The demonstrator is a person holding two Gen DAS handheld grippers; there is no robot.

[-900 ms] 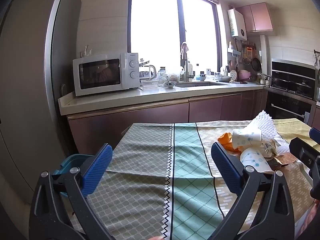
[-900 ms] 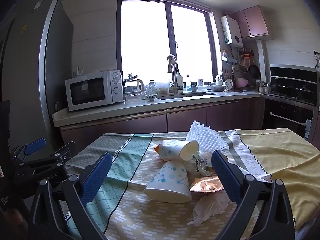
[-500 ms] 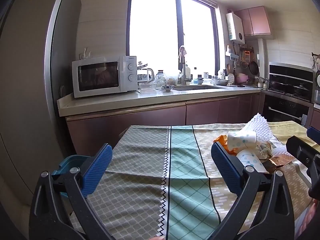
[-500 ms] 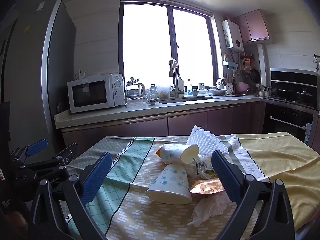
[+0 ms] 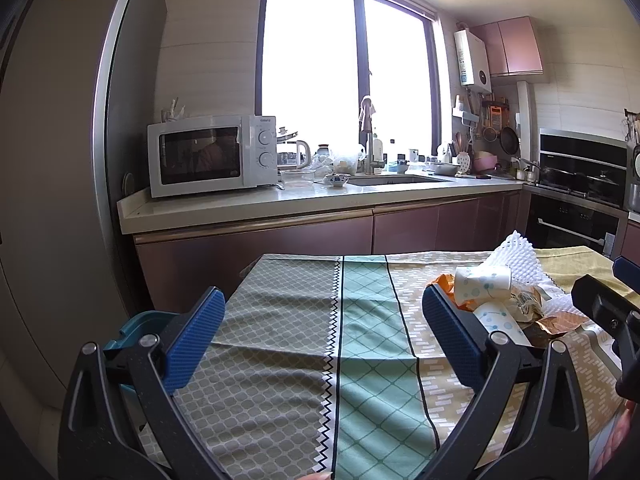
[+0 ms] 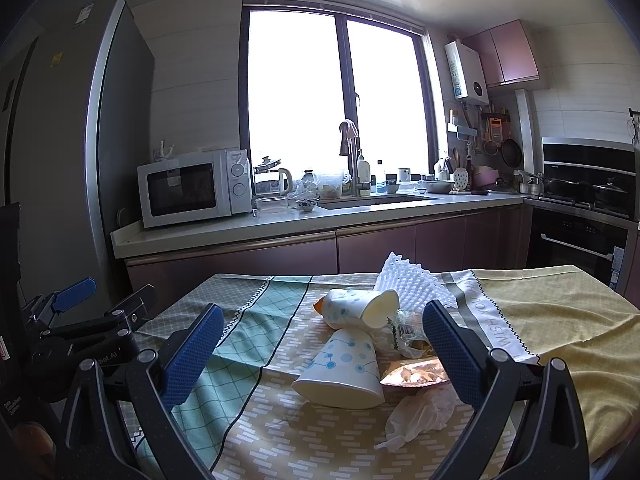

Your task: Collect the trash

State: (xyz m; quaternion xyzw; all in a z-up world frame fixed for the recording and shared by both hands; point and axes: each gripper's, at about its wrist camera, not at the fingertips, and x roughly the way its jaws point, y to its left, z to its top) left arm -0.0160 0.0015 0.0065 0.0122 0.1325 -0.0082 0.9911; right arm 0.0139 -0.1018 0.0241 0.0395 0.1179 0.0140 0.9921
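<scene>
Gaping wide, right gripper (image 6: 320, 352), left gripper (image 5: 320, 338), both empty

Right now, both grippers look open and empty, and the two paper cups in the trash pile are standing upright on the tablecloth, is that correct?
Not quite: the right wrist view shows both cups lying on their sides, the near paper cup and the far paper cup resting above it. The rest holds: left gripper and right gripper are open and empty over the tablecloth.

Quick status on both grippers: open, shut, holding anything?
Left gripper: open, holding nothing, over bare tablecloth.
Right gripper: open, holding nothing, aimed at the paper cups in the trash pile.
</scene>
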